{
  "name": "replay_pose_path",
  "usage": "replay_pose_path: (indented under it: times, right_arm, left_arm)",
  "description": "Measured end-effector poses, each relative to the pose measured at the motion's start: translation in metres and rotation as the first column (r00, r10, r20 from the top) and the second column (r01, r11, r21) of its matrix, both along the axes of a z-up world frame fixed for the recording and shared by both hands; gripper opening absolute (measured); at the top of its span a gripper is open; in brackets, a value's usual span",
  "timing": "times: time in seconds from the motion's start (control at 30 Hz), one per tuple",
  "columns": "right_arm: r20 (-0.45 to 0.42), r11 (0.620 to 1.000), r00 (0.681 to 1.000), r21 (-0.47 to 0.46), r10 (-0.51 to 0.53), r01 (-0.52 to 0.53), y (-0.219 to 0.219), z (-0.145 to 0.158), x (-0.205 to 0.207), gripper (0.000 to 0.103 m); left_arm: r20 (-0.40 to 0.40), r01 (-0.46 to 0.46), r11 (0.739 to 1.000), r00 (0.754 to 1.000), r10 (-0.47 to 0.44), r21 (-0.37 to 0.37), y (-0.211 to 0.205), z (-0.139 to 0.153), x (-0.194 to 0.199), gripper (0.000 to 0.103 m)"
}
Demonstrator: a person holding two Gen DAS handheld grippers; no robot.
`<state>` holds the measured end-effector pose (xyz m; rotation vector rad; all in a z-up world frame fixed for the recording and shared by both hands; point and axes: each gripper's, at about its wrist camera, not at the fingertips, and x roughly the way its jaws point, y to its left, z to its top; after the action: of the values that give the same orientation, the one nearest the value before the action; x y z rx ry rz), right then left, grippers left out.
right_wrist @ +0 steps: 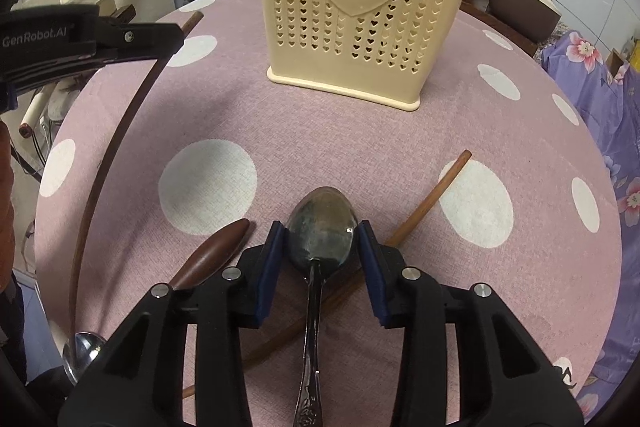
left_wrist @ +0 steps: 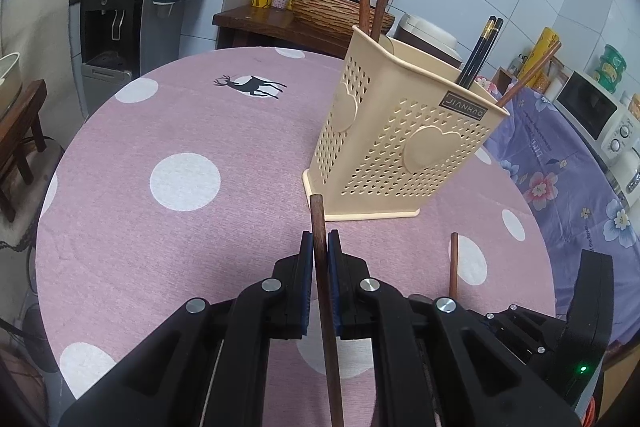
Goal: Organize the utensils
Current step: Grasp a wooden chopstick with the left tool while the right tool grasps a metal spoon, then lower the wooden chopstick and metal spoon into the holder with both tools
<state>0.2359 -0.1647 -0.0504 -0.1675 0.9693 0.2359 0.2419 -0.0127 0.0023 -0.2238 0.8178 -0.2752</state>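
Two tools: left tool (left_wrist: 320, 247) pinches chopstick (left_wrist: 326, 307), its lower end cut off.

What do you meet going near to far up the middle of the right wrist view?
Right hand-held gripper → metal spoon whose bowl sits between its blue pads → bare pink polka-dot tablecloth → cream utensil holder with the heart on its wall.

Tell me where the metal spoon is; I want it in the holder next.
In the right wrist view the metal spoon lies on the pink tablecloth, its bowl between the open right gripper jaws, crossing a wooden chopstick, before the beige holder.
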Motion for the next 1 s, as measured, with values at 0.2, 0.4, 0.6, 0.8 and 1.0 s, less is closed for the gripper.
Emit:
replay_pose_path:
  times: [0.2, 0.4, 0.6, 0.8, 1.0]
  right_arm:
    - [0.080, 0.989, 0.995, 0.142, -0.064, 0.052, -0.024, 0.028, -0.016, 0.038]
    - [0.180, 0.961, 0.977, 0.267, -0.115, 0.064, -0.049, 0.073, -0.043, 0.038]
    - [0.233, 0.957, 0.965, 0.287, -0.122, 0.051, -0.056, 0.093, -0.065, 0.038]
    - [0.240, 0.951, 0.962, 0.306, -0.128, 0.050, -0.055, 0.091, -0.071, 0.038]
    - [0.258, 0.948, 0.958, 0.316, -0.124, 0.037, -0.054, 0.095, -0.071, 0.038]
  left_arm:
    - [0.000, -0.002, 1.000, 1.000, 0.002, 0.001, 0.001, 0.000, 0.000, 0.009]
    - [-0.003, 0.002, 1.000, 1.000, -0.002, -0.003, 0.002, -0.001, -0.001, 0.009]
    - [0.002, -0.007, 1.000, 1.000, 0.007, -0.004, 0.003, 0.001, -0.003, 0.009]
    - [-0.002, 0.002, 1.000, 1.000, -0.002, -0.024, 0.005, 0.003, -0.008, 0.009]
    - [0.021, 0.016, 0.998, 1.000, -0.014, -0.064, 0.009, 0.014, -0.016, 0.008]
